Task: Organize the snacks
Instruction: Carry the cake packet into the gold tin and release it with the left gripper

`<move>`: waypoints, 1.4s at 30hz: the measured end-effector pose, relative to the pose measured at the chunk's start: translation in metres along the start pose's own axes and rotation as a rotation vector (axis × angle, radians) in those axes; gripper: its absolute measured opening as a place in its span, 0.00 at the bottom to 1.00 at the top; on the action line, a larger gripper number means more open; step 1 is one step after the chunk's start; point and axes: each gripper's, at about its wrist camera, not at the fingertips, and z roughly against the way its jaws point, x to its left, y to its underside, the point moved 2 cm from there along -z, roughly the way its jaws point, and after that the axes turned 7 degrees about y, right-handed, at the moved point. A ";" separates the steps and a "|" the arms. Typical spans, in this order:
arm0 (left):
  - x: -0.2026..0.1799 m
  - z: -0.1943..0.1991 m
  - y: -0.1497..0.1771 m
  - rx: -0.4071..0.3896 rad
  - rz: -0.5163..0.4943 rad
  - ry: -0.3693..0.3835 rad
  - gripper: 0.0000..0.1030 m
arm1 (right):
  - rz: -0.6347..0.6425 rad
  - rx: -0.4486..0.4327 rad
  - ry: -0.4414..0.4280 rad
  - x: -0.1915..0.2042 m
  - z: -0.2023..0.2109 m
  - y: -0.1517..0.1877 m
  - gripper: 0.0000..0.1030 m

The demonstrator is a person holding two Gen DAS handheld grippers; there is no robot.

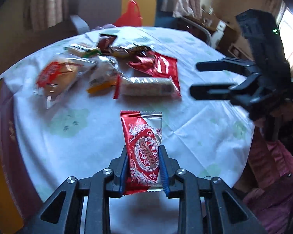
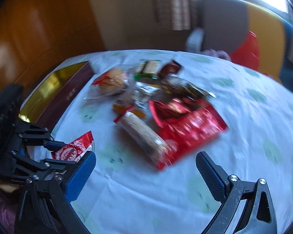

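Nearest in the left wrist view, the left gripper [image 1: 144,170] is seen with its jaws closed on a red and silver snack packet [image 1: 141,148] printed "Angel Love"; the blue pads are pressed against both long edges, and the packet's far end stands clear above the tabletop [image 1: 195,136]. The tabletop is covered by a white cloth with pale green motifs.

In the right wrist view, the right gripper [image 2: 145,172] is held above the near part of the tabletop with its jaws spread wide and nothing between them. The same gripper is seen at the right edge of the left wrist view [image 1: 194,79], its fingers pointing towards the snack pile.

Towards the middle of the tabletop, a loose pile of snacks is spread. Closest lies a clear-wrapped wafer bar [image 1: 148,86], resting against a large red pouch [image 1: 164,65]. To the left, a wrapped bun [image 1: 57,74] with a red label is found. Behind these, a green-edged cracker pack [image 1: 82,49] and a dark brown packet [image 1: 106,41] are lying, blurred.

Along the left edge of the tabletop, a maroon and gold box [image 2: 54,91] is placed. Beyond the far edge, a chair [image 1: 99,2] with a red bag [image 1: 129,14] is visible.
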 end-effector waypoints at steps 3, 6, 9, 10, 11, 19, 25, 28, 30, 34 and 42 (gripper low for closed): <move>0.011 0.029 0.000 -0.074 0.041 -0.016 0.27 | 0.125 0.031 0.017 0.023 -0.026 -0.016 0.89; 0.030 0.066 -0.004 -0.158 0.106 -0.035 0.28 | 0.205 0.095 0.086 0.034 -0.056 -0.022 0.73; 0.062 0.107 -0.002 -0.236 0.189 -0.082 0.28 | 0.237 0.146 0.145 0.040 -0.077 -0.021 0.52; 0.073 0.118 -0.001 -0.252 0.217 -0.105 0.28 | 0.229 0.138 0.139 0.042 -0.077 -0.022 0.39; 0.089 0.131 0.001 -0.268 0.262 -0.138 0.28 | 0.221 0.146 0.133 0.045 -0.076 -0.022 0.33; 0.197 0.173 0.017 -0.332 0.535 -0.338 0.28 | 0.091 0.178 0.122 0.071 -0.067 -0.012 0.29; 0.234 0.152 0.004 -0.290 0.612 -0.412 0.28 | 0.084 0.177 0.168 0.090 -0.072 -0.009 0.29; 0.248 0.137 -0.003 -0.283 0.623 -0.451 0.29 | 0.083 0.172 0.177 0.091 -0.073 -0.009 0.29; 0.250 0.130 -0.001 -0.261 0.643 -0.476 0.29 | 0.085 0.165 0.179 0.090 -0.071 -0.008 0.29; 0.228 0.131 0.009 -0.259 0.602 -0.510 0.30 | 0.084 0.140 0.184 0.090 -0.070 -0.004 0.29; 0.164 0.159 0.044 -0.288 0.552 -0.664 0.30 | 0.055 0.117 0.212 0.092 -0.068 -0.002 0.29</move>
